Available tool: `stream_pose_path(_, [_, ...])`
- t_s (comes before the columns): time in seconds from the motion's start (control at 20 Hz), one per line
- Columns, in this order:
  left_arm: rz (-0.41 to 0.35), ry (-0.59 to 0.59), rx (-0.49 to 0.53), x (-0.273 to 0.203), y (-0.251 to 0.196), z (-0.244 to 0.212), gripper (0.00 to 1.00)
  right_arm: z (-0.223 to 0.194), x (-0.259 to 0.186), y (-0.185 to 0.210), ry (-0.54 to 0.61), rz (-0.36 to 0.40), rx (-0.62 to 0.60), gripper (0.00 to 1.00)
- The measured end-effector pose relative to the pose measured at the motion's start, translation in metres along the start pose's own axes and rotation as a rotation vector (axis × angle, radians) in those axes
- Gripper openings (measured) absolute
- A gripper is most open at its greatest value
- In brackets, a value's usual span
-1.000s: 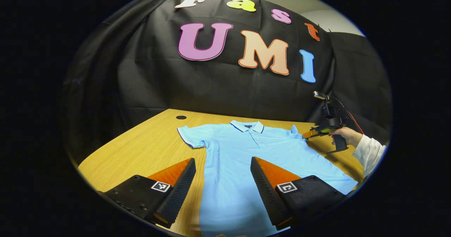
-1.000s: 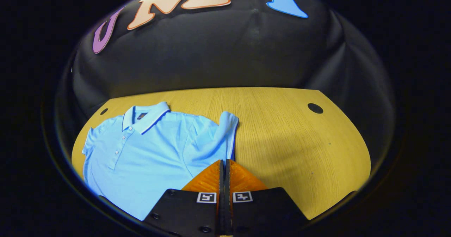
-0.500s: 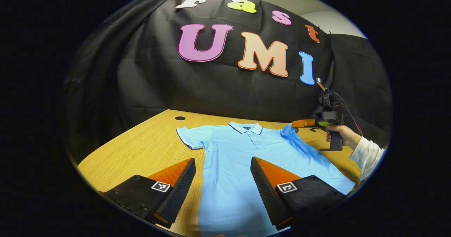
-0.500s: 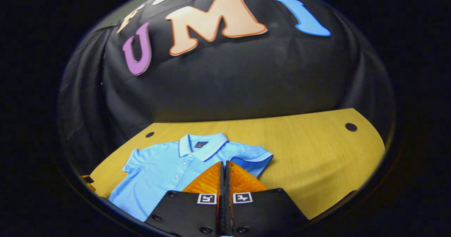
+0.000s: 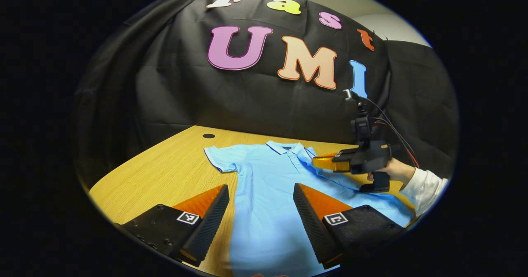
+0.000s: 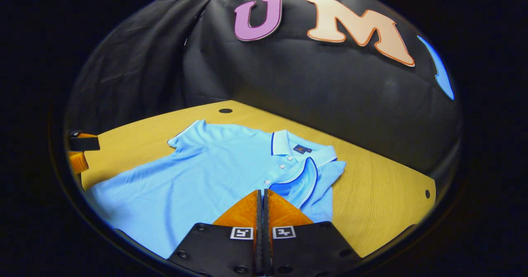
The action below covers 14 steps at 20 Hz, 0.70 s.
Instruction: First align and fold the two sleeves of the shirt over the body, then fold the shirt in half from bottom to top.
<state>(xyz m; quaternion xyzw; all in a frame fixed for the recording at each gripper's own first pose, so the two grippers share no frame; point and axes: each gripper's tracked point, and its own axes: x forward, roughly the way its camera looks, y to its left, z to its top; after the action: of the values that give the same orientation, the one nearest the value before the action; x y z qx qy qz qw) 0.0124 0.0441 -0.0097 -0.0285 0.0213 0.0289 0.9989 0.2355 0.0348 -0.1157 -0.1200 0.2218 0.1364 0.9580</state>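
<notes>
One shirt (image 6: 198,174), light blue polo, flat on wooden table (image 6: 383,178). Soft, light, floppy knit, so best grabbed at sleeve cuff or hem edge, I'd guess. Right gripper (image 6: 262,194) jaws clamped together on right sleeve (image 6: 303,182), carrying it over chest. Left gripper (image 5: 260,203) jaws wide apart, hovering above lower body, holding nothing.

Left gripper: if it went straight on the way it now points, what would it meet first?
Probably the light blue polo shirt lying flat on the wooden table; the open left gripper points over its body. Its height above the cloth is unclear.
</notes>
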Motion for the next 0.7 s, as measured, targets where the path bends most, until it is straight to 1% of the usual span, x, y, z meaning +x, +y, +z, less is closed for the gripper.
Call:
stream_pose_path(0.05, [0.004, 0.0, 0.001, 0.0, 0.001, -0.001, 0.94, 0.0, -0.001, 0.003, 0.001, 0.013, 0.0, 0.03])
stream_pose_path(0.1, [0.007, 0.001, 0.001, 0.001, 0.002, -0.002, 0.94, 0.001, -0.004, 0.008, 0.005, 0.025, 0.015, 0.11])
stream_pose_path(0.15, [0.011, 0.002, 0.0, 0.001, 0.001, -0.002, 0.94, 0.005, -0.007, 0.01, 0.001, 0.03, 0.031, 0.11])
stream_pose_path(0.25, [0.016, 0.013, 0.0, 0.002, 0.004, -0.005, 0.93, 0.013, -0.02, 0.015, -0.015, 0.042, 0.073, 0.29])
stream_pose_path(0.3, [0.02, 0.017, -0.001, 0.003, 0.006, -0.006, 0.93, 0.018, -0.028, 0.015, -0.024, 0.042, 0.09, 0.46])
stream_pose_path(0.35, [0.025, 0.022, -0.002, 0.005, 0.008, -0.009, 0.93, 0.023, -0.036, 0.013, -0.037, 0.034, 0.106, 0.59])
stream_pose_path(0.45, [0.032, 0.037, -0.01, 0.009, 0.014, -0.013, 0.93, 0.028, -0.054, 0.009, -0.062, 0.023, 0.131, 1.0])
stream_pose_path(0.55, [0.042, 0.051, -0.022, 0.016, 0.021, -0.012, 0.93, 0.031, -0.077, -0.007, -0.1, -0.032, 0.145, 0.99])
stream_pose_path(0.7, [0.058, 0.069, -0.043, 0.03, 0.038, -0.005, 0.93, 0.025, -0.12, -0.023, -0.161, -0.095, 0.185, 1.0])
